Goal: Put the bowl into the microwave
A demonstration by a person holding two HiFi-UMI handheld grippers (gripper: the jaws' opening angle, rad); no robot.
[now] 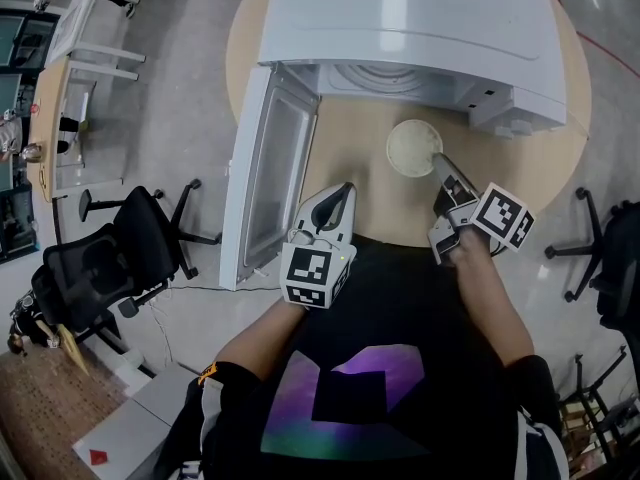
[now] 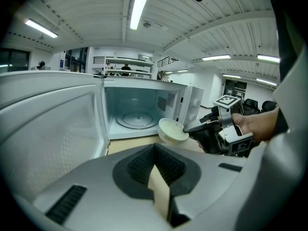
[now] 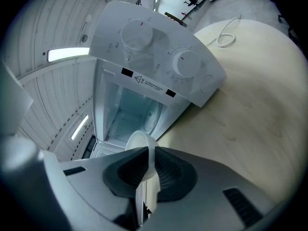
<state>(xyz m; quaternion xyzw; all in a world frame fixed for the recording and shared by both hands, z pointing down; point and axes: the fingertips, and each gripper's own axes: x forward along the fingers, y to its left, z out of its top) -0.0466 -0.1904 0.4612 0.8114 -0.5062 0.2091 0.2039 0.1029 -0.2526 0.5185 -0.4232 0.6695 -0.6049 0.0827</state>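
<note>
A cream bowl (image 1: 412,148) hangs just above the round wooden table (image 1: 350,158), in front of the white microwave (image 1: 420,28). My right gripper (image 1: 441,164) is shut on the bowl's near right rim; in the right gripper view the rim (image 3: 137,139) sits between the jaws of that gripper (image 3: 148,153). The microwave door (image 1: 268,173) stands swung wide to the left, and the cavity with its glass turntable (image 2: 136,120) shows. My left gripper (image 1: 346,189) hovers left of the bowl (image 2: 172,130), shut and holding nothing (image 2: 155,150).
The open door (image 2: 48,121) juts past the table's left edge. A black office chair (image 1: 125,248) stands on the floor at left, another (image 1: 600,253) at right. A white cable (image 3: 226,35) lies on the table (image 3: 250,109) beside the microwave's control panel (image 3: 159,66).
</note>
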